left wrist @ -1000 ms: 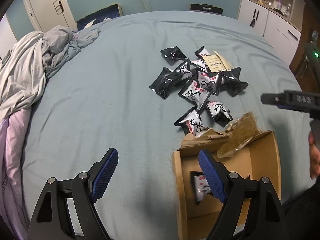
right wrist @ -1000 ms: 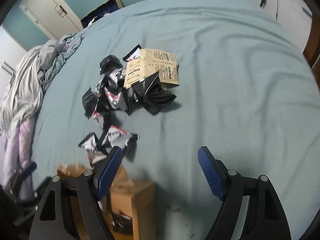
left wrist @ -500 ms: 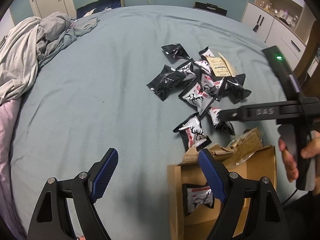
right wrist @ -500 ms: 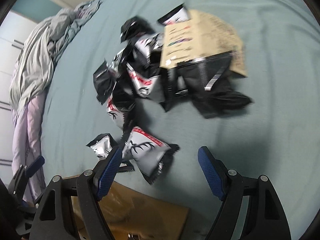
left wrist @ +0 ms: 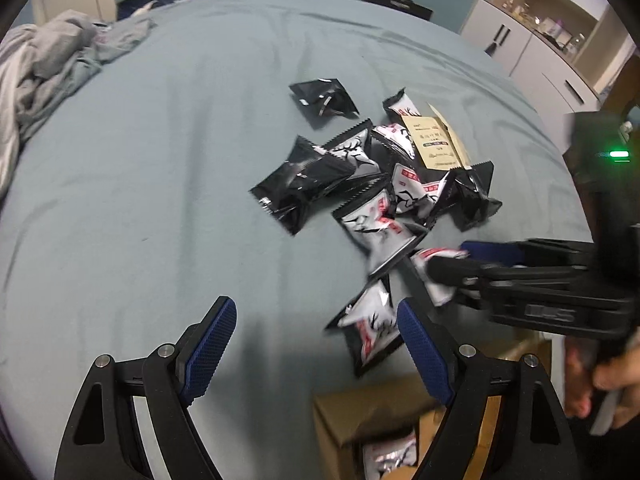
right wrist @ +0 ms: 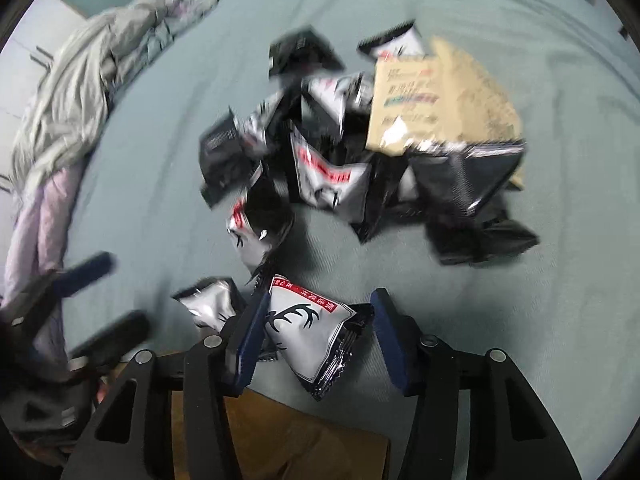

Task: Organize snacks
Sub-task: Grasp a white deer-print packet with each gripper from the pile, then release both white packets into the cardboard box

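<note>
Blue bedsheet point(right wrist: 520, 280); antler snack packet point(right wrist: 308, 336) slantwise between right tool point(right wrist: 316, 332) pads.

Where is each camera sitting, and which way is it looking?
Left wrist: sits on the left gripper, looks down the bed at the snack pile; its open blue fingers show, plus the right gripper and a hand.
Right wrist: sits on the right gripper, looks steeply down; its jaws, just closing, flank a deer-antler packet.
Both share the pile, the tan packet, the cardboard box and the crumpled bedding.
</note>
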Action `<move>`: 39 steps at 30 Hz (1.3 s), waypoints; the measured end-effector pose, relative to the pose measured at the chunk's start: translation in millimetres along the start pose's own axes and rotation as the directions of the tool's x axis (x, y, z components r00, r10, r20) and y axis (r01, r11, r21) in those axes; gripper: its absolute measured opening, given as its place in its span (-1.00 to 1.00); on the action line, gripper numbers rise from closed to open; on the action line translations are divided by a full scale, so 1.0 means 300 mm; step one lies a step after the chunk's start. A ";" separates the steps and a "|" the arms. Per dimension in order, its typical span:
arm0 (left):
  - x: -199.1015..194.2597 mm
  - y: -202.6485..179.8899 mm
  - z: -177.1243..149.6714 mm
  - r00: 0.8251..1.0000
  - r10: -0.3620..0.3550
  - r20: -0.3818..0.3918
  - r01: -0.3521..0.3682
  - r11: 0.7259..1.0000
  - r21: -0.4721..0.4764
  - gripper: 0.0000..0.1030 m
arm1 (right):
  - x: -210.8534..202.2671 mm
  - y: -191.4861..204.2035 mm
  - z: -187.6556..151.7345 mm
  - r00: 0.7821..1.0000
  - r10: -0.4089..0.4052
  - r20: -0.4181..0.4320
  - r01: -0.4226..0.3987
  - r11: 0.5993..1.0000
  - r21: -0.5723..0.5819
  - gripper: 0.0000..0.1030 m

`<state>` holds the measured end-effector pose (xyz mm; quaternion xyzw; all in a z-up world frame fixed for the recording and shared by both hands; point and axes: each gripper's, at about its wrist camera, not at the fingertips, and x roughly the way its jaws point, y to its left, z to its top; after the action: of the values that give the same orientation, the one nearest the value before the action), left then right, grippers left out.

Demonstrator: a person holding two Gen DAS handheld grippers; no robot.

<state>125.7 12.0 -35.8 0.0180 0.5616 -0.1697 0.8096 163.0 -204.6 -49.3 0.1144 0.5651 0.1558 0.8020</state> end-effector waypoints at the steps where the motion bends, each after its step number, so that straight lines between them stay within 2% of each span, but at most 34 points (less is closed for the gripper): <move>1: 0.019 0.000 0.011 1.000 -0.023 -0.019 0.023 1.000 -0.002 0.62 | -0.032 -0.008 -0.002 1.000 0.007 0.028 -0.007 1.000 0.011 -0.02; 4: 0.084 -0.002 0.033 0.982 -0.161 -0.096 0.158 0.987 -0.040 0.62 | -0.119 -0.029 -0.017 0.995 0.017 0.098 -0.022 0.999 0.045 -0.02; 5: 0.105 -0.005 0.037 0.976 -0.184 -0.113 0.179 0.982 -0.052 0.62 | -0.150 -0.047 -0.026 0.992 0.020 0.121 -0.028 0.997 0.065 -0.02; 7: 0.146 -0.018 0.040 0.970 -0.182 -0.159 0.175 0.983 -0.057 0.58 | -0.202 -0.075 -0.050 0.988 0.025 0.152 -0.041 0.994 0.102 -0.02; 8: 0.161 -0.023 0.039 0.968 -0.176 -0.177 0.169 0.984 -0.056 0.38 | -0.228 -0.094 -0.070 0.985 0.025 0.170 -0.046 0.992 0.121 -0.02; 9: 0.180 -0.031 0.038 0.964 -0.176 -0.200 0.168 0.984 -0.056 -0.06 | -0.256 -0.109 -0.094 0.982 0.020 0.187 -0.047 0.989 0.138 -0.02; 10: 0.194 -0.036 0.036 0.961 -0.176 -0.214 0.168 0.984 -0.059 -0.17 | -0.280 -0.113 -0.123 0.980 0.017 0.200 -0.048 0.988 0.150 -0.02; 15: 0.180 -0.045 0.026 0.971 -0.153 -0.181 0.144 0.988 -0.060 -0.20 | -0.429 -0.136 -0.280 0.959 0.007 0.285 -0.064 0.979 0.193 -0.02; 19: 0.110 -0.025 0.026 0.989 -0.119 -0.087 0.111 0.989 -0.099 -0.25 | -0.497 -0.127 -0.443 0.938 -0.042 0.345 -0.036 0.975 0.217 -0.02; 23: -0.035 0.001 0.027 0.998 -0.035 0.051 0.040 0.994 -0.105 -0.25 | -0.537 -0.113 -0.593 0.929 0.021 0.370 -0.117 0.964 0.240 -0.02; 28: -0.211 0.020 -0.050 0.990 -0.048 0.132 0.058 0.996 -0.073 -0.24 | -0.564 -0.016 -0.635 0.916 0.028 0.399 -0.102 0.981 0.166 -0.01; 33: -0.357 -0.007 -0.150 0.982 -0.084 0.171 0.084 0.996 0.009 -0.24 | -0.502 0.040 -0.629 0.932 0.025 0.360 -0.075 0.989 0.125 -0.01; 36: -0.378 -0.057 -0.201 0.978 -0.164 0.127 0.158 0.986 0.056 -0.23 | -0.474 0.077 -0.615 0.943 -0.029 0.331 0.003 0.997 0.079 -0.01; 39: -0.350 -0.130 -0.258 0.981 -0.180 0.072 0.172 0.980 0.103 -0.23 | -0.459 0.105 -0.604 0.951 -0.048 0.305 0.034 0.998 0.052 -0.01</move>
<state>11.5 19.1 37.9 0.0002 0.5187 -0.2682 0.8118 -54.6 -226.5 21.3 0.1437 0.4395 0.1065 0.8802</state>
